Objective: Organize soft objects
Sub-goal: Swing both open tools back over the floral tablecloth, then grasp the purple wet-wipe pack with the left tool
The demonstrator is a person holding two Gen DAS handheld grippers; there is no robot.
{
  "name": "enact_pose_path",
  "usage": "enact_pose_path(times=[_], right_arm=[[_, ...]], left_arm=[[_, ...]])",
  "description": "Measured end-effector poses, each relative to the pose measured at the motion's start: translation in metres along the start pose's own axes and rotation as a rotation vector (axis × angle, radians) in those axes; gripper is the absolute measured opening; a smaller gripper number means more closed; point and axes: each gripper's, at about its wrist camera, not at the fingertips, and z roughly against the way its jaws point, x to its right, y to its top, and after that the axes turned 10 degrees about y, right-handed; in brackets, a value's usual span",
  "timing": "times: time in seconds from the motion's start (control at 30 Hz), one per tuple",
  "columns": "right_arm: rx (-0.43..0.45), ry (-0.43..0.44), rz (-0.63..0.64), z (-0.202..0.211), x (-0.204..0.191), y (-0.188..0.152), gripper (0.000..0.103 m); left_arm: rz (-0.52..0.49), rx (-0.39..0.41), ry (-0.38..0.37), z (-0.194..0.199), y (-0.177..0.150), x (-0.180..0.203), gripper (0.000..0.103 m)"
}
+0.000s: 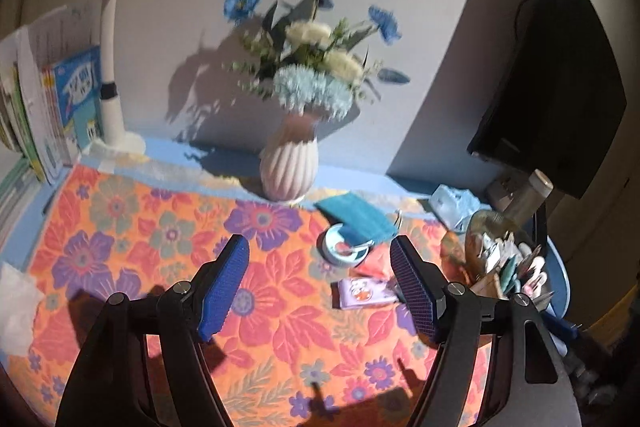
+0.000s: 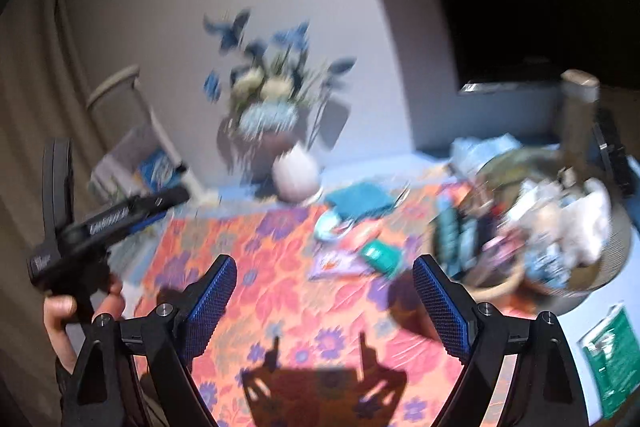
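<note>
A teal folded cloth [image 1: 356, 218] lies on the floral mat [image 1: 168, 227] in front of the vase, partly over a light blue tape roll [image 1: 343, 246]. A purple packet [image 1: 366, 291] and a red-orange pouch [image 1: 372, 265] lie just below it. My left gripper [image 1: 320, 283] is open and empty above the mat, near these items. My right gripper [image 2: 324, 303] is open and empty over the mat; its view is blurred. There the teal cloth [image 2: 358, 201], the purple packet [image 2: 340, 263] and a green packet [image 2: 382, 255] show ahead. The left gripper's body [image 2: 100, 223] is held in a hand at left.
A ribbed vase [image 1: 289, 167] of blue and white flowers stands at the back. Books [image 1: 60, 107] and a white lamp [image 1: 110, 67] are at left. A dark monitor [image 1: 560, 67] and a cluttered basket [image 2: 552, 227] are at right. A green booklet [image 2: 612, 351] lies near the right edge.
</note>
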Motion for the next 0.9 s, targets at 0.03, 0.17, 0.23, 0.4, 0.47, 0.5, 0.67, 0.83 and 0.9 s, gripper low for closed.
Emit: enact_pose_path(times=[0.03, 0.17, 0.23, 0.4, 0.47, 0.5, 0.67, 0.83, 0.9], right_arm=[[-0.022, -0.002, -0.007, -0.010, -0.001, -0.006, 0.089], [-0.077, -0.065, -0.131, -0.053, 0.018, -0.028, 0.089], [-0.089, -0.071, -0.242, -0.073, 0.037, -0.042, 0.089], [-0.073, -0.138, -0.428, -0.103, 0.073, -0.063, 0.088], [-0.044, -0.161, -0.472, -0.105, 0.080, -0.062, 0.088], [-0.028, -0.172, -0.490, -0.107, 0.082, -0.062, 0.088], [0.080, -0.242, -0.600, -0.117, 0.092, -0.054, 0.088], [0.160, -0.340, -0.575, -0.132, 0.082, -0.042, 0.088], [0.141, -0.385, -0.535, -0.142, 0.077, -0.038, 0.088]], left_arm=[[-0.006, -0.010, -0.007, -0.005, -0.003, 0.000, 0.071], [-0.091, -0.083, -0.042, -0.042, -0.021, 0.011, 0.071], [-0.135, -0.126, -0.065, -0.063, -0.031, 0.017, 0.071], [-0.205, -0.191, -0.088, -0.104, -0.051, 0.018, 0.071], [-0.240, -0.199, -0.127, -0.112, -0.053, 0.016, 0.071], [-0.263, -0.201, -0.145, -0.116, -0.053, 0.016, 0.071], [-0.462, -0.201, -0.211, -0.131, -0.056, 0.033, 0.071], [-0.601, -0.225, -0.285, -0.155, -0.063, 0.053, 0.071], [-0.636, -0.227, -0.303, -0.162, -0.063, 0.058, 0.071]])
